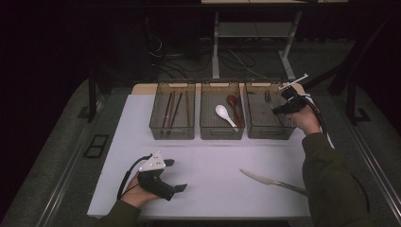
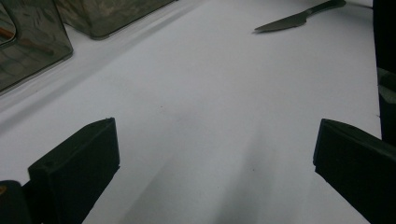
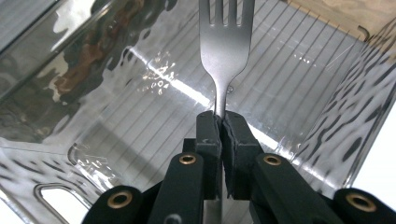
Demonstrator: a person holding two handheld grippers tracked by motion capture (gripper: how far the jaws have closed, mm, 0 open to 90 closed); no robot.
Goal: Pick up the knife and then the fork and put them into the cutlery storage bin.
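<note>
One fork (image 3: 226, 51) is pinched by its neck in your right tool (image 3: 223, 135), over the right bin (image 1: 259, 126). Lower it flat before releasing, I'd say. Your left tool (image 2: 215, 163) gapes empty above the bench (image 1: 213, 161).

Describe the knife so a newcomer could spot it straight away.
Start at the white table, then look to the three clear bins along its far edge. The knife lies alone on the near right of the bare surface, the sole utensil outside any bin.
</note>
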